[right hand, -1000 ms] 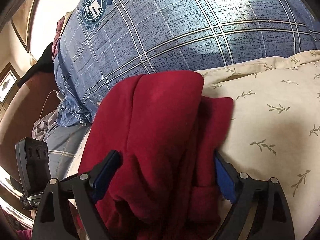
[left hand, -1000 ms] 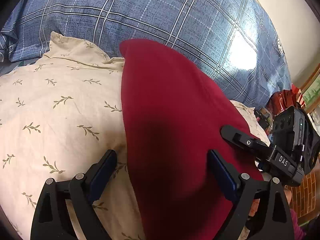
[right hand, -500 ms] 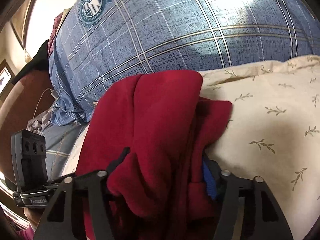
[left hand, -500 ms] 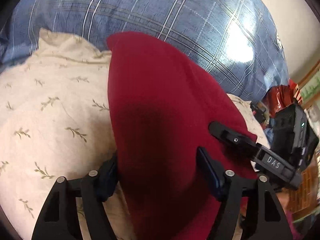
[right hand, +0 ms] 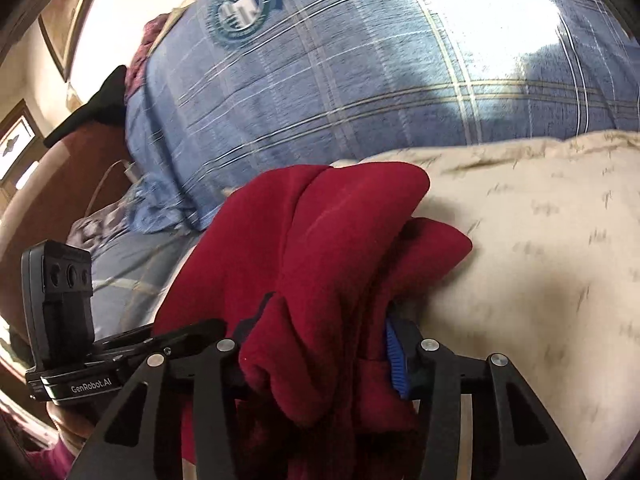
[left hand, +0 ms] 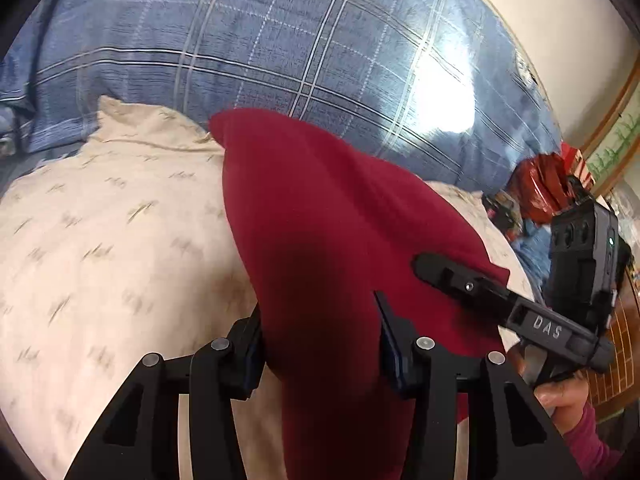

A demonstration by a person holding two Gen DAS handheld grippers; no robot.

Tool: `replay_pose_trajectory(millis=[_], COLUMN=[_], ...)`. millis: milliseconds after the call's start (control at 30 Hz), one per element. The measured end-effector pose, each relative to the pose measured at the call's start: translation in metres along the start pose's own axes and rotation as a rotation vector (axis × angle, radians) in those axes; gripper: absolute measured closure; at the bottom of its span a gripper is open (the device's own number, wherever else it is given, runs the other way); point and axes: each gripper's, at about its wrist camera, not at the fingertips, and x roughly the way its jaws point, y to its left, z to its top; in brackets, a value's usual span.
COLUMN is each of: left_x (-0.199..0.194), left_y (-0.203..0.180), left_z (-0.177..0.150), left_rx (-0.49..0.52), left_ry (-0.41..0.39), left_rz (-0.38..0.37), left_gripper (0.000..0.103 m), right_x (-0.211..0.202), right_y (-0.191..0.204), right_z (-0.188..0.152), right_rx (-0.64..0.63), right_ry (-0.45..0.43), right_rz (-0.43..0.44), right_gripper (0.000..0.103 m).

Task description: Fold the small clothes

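A dark red fleece garment [left hand: 340, 220] lies folded lengthwise on a cream leaf-print cover [left hand: 100, 240]. My left gripper [left hand: 320, 332] has its jaws closing on the garment's near end, and both pads press the cloth. In the right wrist view the same garment [right hand: 320, 232] shows bunched, layered folds. My right gripper [right hand: 316, 344] is closing on that thick bundle, with its blue pad [right hand: 394, 356] against the cloth. The right gripper's black finger [left hand: 452, 280] rests on the red cloth just right of my left one.
A blue plaid blanket [left hand: 320, 40] with a round emblem [right hand: 244, 8] rises behind the cream cover [right hand: 540, 240]. A person's hand in a pink sleeve [left hand: 576, 412] holds the right tool. Red clutter [left hand: 536, 188] and a brick-pattern surface sit at the far right.
Both pairs of jaws went from wide apart to pinched on the red garment. Both grippers have risen a little, and the cloth's near end bunches up between the fingers.
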Motion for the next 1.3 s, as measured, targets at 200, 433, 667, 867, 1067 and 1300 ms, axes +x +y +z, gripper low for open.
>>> replay_pose_trajectory(millis=[200, 433, 667, 867, 1067, 1300], left_x=[-0.033, -0.071, -0.079, -0.084, -0.1, -0.112], left_y=[-0.005, -0.014, -0.031, -0.066, -0.085, -0.091], left_z=[-0.043, -0.065, -0.081, -0.095, -0.1, -0.1], left_rx=[0.041, 0.008, -0.005, 0.092, 0.119, 0.115], left_ry=[0.072, -0.014, -0.067, -0.1, -0.169, -0.212], left_rz=[0.113, 0.251, 0.369, 0.439, 0.482, 0.499], left_gripper=[0.054, 0.044, 0.035, 0.034, 0.034, 0.034], right_x=[-0.015, -0.079, -0.01, -0.025, -0.06, -0.07], right_y=[0.02, 0.064, 0.08, 0.082, 0.09, 0.088], right_z=[-0.044, -0.041, -0.072, -0.079, -0.08, -0.076], right_rx=[0.028, -0.131, -0.295, -0.286, -0.265, -0.202], right_ry=[0.099, -0.046, 0.091, 0.061, -0.018, -0.046], right_rz=[-0.081, -0.14, -0.325, -0.331, -0.356, -0.376], right_gripper=[0.047, 0.052, 0.071, 0.066, 0.054, 0.039])
